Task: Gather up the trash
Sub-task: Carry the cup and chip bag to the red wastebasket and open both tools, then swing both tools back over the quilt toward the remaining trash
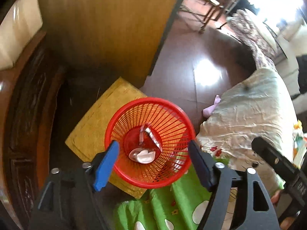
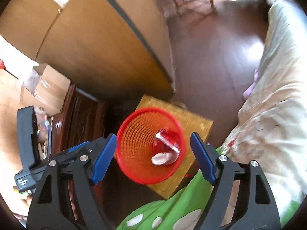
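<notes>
Bin (image 1: 134,178): standing upright on a yellow stool (image 1: 90,126) at the bed's (image 1: 249,115) edge, mouth up for drops.
Trash: a white wad (image 1: 143,155) and a foil strip (image 1: 153,138) lying at the bin's bottom.
Left gripper (image 1: 153,164): hovering over the bin, fingers spread at 9 and 3 o'clock, holding nothing.
Right gripper (image 2: 153,157): likewise poised above, fingers apart and empty.

The basket (image 1: 150,142) stands on the stool (image 1: 92,132), which sits on the floor (image 1: 191,61). Inside the basket, on its bottom, lie a wad of paper (image 1: 143,155) and, just beyond it, a wrapper (image 1: 153,138). Beyond the basket stands the cabinet (image 1: 107,25). To the basket's right is the bed (image 1: 247,118), and to its left the carved wooden furniture (image 1: 28,115). Nearer than the basket lies the patterned sheet (image 1: 163,205).
</notes>
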Motion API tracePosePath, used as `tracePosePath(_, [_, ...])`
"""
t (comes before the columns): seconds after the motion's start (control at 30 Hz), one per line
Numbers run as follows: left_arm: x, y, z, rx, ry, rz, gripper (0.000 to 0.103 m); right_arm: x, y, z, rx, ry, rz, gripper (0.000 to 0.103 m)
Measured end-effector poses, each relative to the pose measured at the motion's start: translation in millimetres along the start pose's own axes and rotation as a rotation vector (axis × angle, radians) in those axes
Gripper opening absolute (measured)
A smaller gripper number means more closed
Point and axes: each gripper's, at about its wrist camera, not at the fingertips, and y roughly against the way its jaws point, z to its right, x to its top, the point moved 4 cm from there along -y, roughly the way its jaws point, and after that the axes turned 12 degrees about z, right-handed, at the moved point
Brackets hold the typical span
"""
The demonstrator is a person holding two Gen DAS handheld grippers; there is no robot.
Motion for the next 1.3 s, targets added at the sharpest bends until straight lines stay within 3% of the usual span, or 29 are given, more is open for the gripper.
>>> tracePosePath(0.13, [0.9,22.3,37.0,-0.031,-0.080,0.047,0.081,10.5,43.8,14.5,0.002,-0.005,0.100,0.077])
tracePosePath(0.2, [0.0,29.9,56.0,-0.048,-0.111,0.065,0.083,13.5,71.7,26.3,-0.008,-0.005,0.155,0.082])
tracePosePath(0.3, [-3.4,39.2,89.2,-0.090,-0.159,0.083,0.084,13.7,112.1,47.4,-0.072,0.030,0.256,0.089])
tracePosePath(0.43, [-13.7,46.3,138.8,-0.141,-0.237,0.092,0.084,9.4,158.4,85.5,-0.159,0.071,0.339,0.089])
tracePosePath(0.67, [-35.0,50.9,219.6,-0.205,-0.358,0.087,0.087,2.2,223.4,173.8,-0.333,0.007,0.415,0.091])
tracePosePath(0.83, [-52.1,49.4,271.2,-0.236,-0.438,0.077,0.087,-1.8,254.4,227.6,-0.408,-0.067,0.457,0.091])
tracePosePath(1.17, [-84.0,42.9,374.7,-0.296,-0.564,0.049,0.092,-14.6,284.8,299.6,-0.541,-0.162,0.510,0.091])
tracePosePath(1.3, [-90.0,37.5,409.1,-0.309,-0.590,0.036,0.092,-21.1,279.2,321.5,-0.557,-0.215,0.476,0.091])
